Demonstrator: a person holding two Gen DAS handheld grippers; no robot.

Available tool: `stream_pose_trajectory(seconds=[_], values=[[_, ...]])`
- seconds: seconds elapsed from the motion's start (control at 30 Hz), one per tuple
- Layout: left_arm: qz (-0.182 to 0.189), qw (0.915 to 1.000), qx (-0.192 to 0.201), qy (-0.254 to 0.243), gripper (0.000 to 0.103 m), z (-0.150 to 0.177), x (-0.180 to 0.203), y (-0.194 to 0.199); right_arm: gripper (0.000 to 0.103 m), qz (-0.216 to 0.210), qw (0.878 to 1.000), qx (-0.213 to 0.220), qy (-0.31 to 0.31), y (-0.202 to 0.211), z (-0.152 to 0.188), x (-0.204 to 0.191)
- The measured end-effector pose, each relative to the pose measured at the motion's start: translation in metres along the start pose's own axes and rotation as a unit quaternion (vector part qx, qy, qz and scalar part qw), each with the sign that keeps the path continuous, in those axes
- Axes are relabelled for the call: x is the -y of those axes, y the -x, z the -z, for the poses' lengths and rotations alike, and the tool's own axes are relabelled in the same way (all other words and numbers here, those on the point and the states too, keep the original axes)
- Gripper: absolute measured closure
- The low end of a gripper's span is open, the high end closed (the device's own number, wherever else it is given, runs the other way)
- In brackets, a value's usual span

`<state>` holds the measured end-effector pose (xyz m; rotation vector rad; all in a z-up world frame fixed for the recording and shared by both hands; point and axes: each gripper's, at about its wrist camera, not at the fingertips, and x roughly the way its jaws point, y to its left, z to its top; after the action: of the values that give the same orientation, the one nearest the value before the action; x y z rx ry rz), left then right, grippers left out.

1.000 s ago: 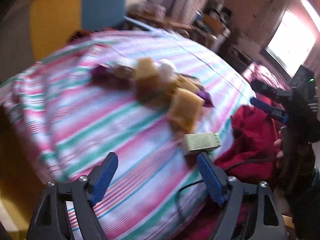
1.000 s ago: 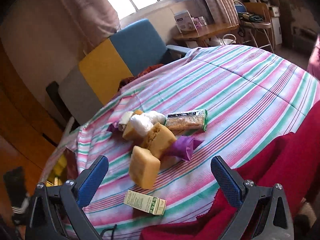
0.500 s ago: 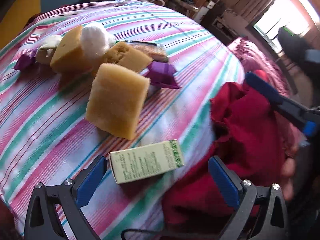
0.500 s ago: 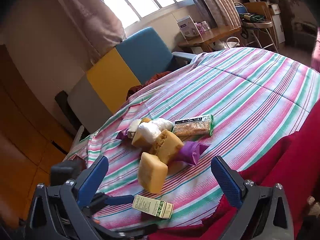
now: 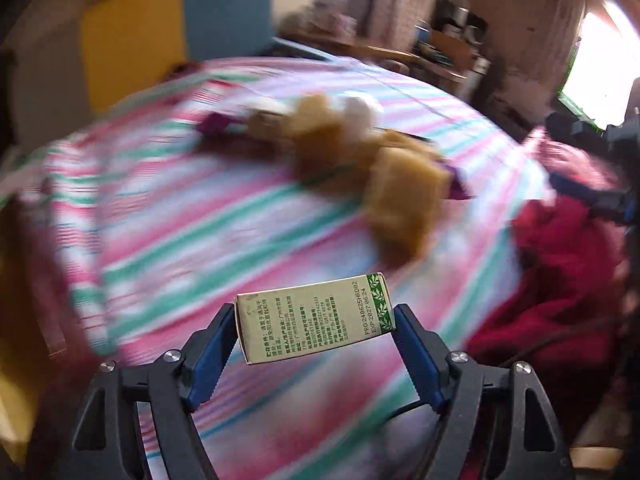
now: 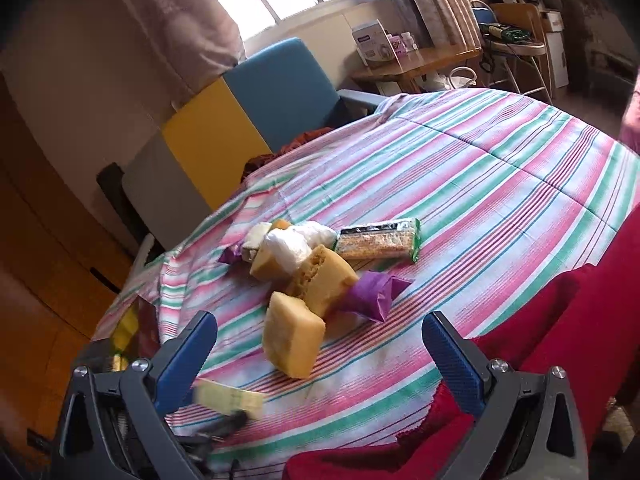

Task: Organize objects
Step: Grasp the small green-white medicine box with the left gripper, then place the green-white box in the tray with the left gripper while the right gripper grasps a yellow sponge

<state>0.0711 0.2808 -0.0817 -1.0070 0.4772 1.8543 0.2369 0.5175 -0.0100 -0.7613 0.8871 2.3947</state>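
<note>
My left gripper [image 5: 314, 334] is shut on a small cream-and-green box [image 5: 316, 322], held by its two ends above the striped cloth [image 5: 180, 240]. The box also shows blurred in the right wrist view [image 6: 228, 398], low at the left. A pile sits mid-table: yellow sponge blocks [image 6: 294, 340], a white wrapped lump [image 6: 290, 246], purple wrappers [image 6: 370, 292] and a green-edged snack bar [image 6: 378, 240]. My right gripper [image 6: 320, 356] is open and empty, back from the pile near the table's front edge.
A red cloth [image 6: 540, 352] lies over the table's near right edge. A blue and yellow chair [image 6: 248, 108] stands behind the table. A wooden side table with clutter [image 6: 416, 60] is at the back right.
My left gripper closed on the box, which lay on the cloth half a second ago, and lifted it back from the pile. The right gripper stayed almost still.
</note>
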Motion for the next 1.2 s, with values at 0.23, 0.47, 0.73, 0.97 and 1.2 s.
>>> stream_pose_trajectory(seconds=[0.23, 0.47, 0.73, 0.97, 1.2], values=[[-0.05, 0.9979, 0.013, 0.038, 0.028, 0.032, -0.038, -0.008, 0.0, 0.062, 0.996, -0.052, 0.024, -0.016, 0.001, -0.01], [-0.048, 0.9976, 0.022, 0.046, 0.028, 0.03, -0.04, -0.015, 0.0, 0.059, 0.992, -0.113, 0.017, -0.041, 0.001, -0.022], [-0.037, 0.9975, 0.009, 0.06, 0.027, 0.026, -0.04, -0.017, 0.0, 0.048, 0.979, -0.194, -0.043, -0.108, 0.012, -0.034], [-0.031, 0.9973, 0.012, 0.065, 0.026, 0.028, -0.042, -0.018, 0.0, 0.083, 0.983, -0.16, -0.04, -0.139, 0.023, -0.034], [-0.021, 0.9967, 0.023, 0.074, 0.025, 0.029, -0.045, -0.018, 0.0, 0.084, 0.985, -0.15, -0.027, -0.135, 0.028, -0.031]])
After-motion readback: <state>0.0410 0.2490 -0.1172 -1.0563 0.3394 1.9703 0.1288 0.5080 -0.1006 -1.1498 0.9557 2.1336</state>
